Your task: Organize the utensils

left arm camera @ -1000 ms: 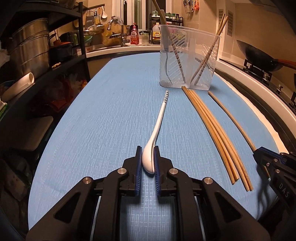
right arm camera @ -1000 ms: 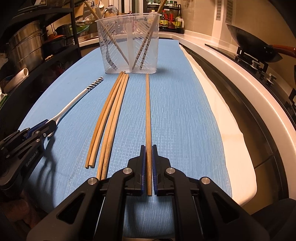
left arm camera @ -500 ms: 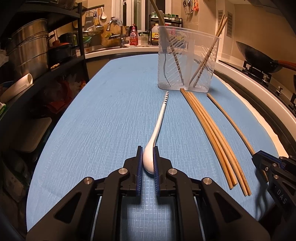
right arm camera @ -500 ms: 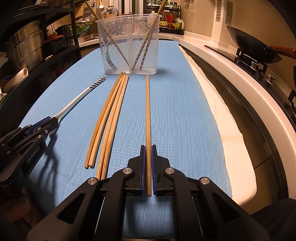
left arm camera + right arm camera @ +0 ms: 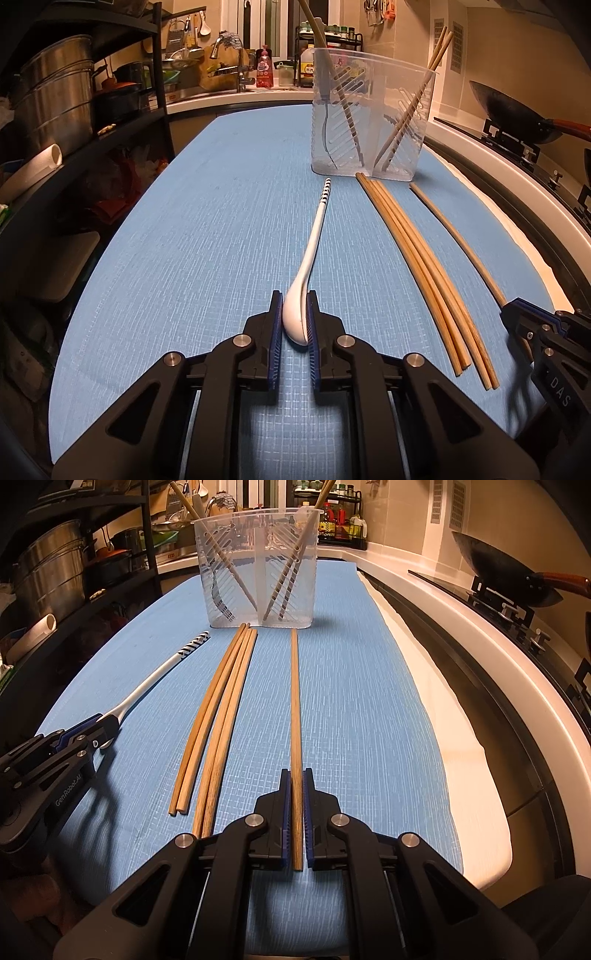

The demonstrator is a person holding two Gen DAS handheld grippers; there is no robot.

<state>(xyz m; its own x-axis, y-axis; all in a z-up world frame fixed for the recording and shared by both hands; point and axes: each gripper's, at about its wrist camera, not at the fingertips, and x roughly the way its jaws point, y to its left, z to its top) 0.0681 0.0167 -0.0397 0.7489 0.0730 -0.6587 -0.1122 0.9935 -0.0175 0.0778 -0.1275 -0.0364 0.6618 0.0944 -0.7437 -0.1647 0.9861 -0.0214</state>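
At lower centre of each view, the left gripper [image 5: 294,320] pinches a white spoon [image 5: 309,258] by its bowl; the right gripper [image 5: 296,814] clamps one chopstick [image 5: 294,716] lying on the blue surface [image 5: 184,240]; either long, end-held utensil could pivot and miss the clear holder [image 5: 258,568] at upper centre.

kitchen, warm dim yellowish light. long counter covered by a blue woven mat [image 5: 207,229]; white countertop edge [image 5: 458,602] runs along the right. dark metal shelving [image 5: 155,74] on the left, holding large steel pots [image 5: 55,96] and a white tube [image 5: 33,166]. far end: sink with a curved faucet [image 5: 236,62], a red bottle [image 5: 263,72] beside it, hanging ladles on the wall, a window [image 5: 258,18] behind. small black rack of jars and bottles [image 5: 340,520] in the corner. right side: dark wok [image 5: 513,110] on a black stove grate. beige tiled walls with a vent grille [image 5: 458,502].
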